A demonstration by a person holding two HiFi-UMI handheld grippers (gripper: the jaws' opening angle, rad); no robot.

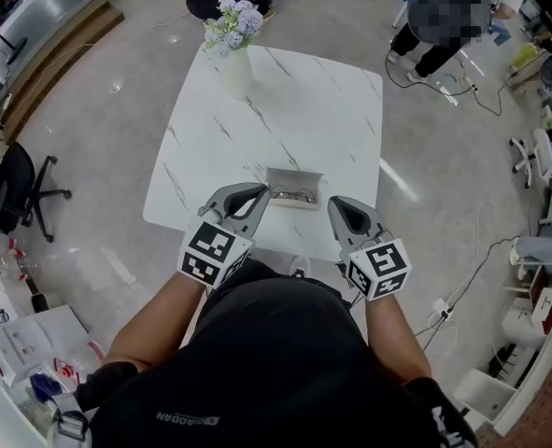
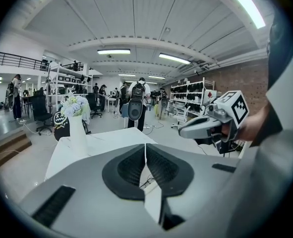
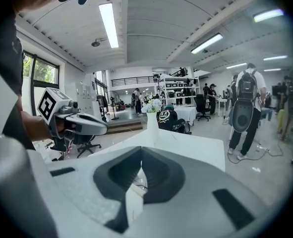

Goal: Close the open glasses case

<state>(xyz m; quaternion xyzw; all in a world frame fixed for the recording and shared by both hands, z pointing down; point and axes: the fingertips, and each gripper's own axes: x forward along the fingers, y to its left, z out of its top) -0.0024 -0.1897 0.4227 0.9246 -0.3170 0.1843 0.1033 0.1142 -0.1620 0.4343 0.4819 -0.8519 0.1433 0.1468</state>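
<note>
An open grey glasses case (image 1: pixel 294 189) lies near the front edge of the white marble table (image 1: pixel 285 110), with a pair of glasses inside. My left gripper (image 1: pixel 263 192) hovers at the case's left end, jaws shut and holding nothing. My right gripper (image 1: pixel 335 204) hangs just right of the case, also shut and empty. In the left gripper view the jaws meet at their tips (image 2: pixel 145 146), and the glasses (image 2: pixel 147 182) show through the gap below. The right gripper view shows its jaws touching (image 3: pixel 141 153) above the case edge (image 3: pixel 134 186).
A white vase of pale flowers (image 1: pixel 231 40) stands at the table's far left corner. A person (image 1: pixel 444 21) is beyond the far right corner, with cables on the floor. A black office chair (image 1: pixel 19 189) sits to the left. Shelves and other people fill the background.
</note>
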